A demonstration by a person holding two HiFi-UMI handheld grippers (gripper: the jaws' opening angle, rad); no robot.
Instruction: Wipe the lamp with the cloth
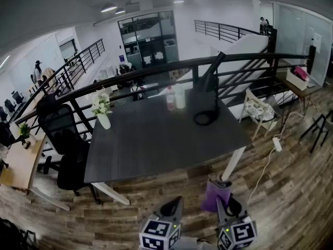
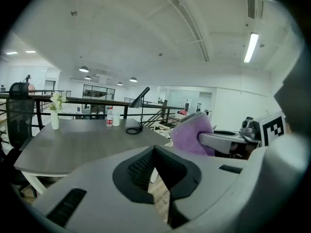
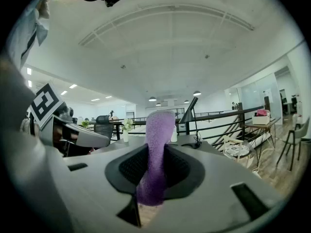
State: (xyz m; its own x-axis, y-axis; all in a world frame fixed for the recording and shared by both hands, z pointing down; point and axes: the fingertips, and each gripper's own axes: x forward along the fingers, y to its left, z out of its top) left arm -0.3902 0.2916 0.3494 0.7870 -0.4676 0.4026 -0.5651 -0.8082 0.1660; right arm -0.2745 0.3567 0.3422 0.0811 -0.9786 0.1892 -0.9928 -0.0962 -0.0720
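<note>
A black desk lamp [image 1: 210, 82] stands at the far right of the dark grey table [image 1: 156, 145], its ring base resting on the top. It also shows small in the left gripper view as the lamp [image 2: 139, 98] and in the right gripper view as the lamp [image 3: 190, 111]. A purple cloth [image 1: 214, 194] hangs pinched in my right gripper [image 1: 222, 196], short of the table's near edge and above the floor. The same cloth [image 3: 156, 149] sticks up between that gripper's [image 3: 154, 165] jaws. My left gripper [image 1: 176, 204] is beside it, jaws together and empty [image 2: 155, 155].
A vase of white flowers [image 1: 102, 109] stands at the table's left, a bottle [image 1: 170, 99] and a cup [image 1: 180, 98] at the back. A black office chair [image 1: 62, 137] is at the left, a white chair [image 1: 258, 111] and a floor cable [image 1: 270, 158] at the right. A railing [image 1: 156, 69] runs behind.
</note>
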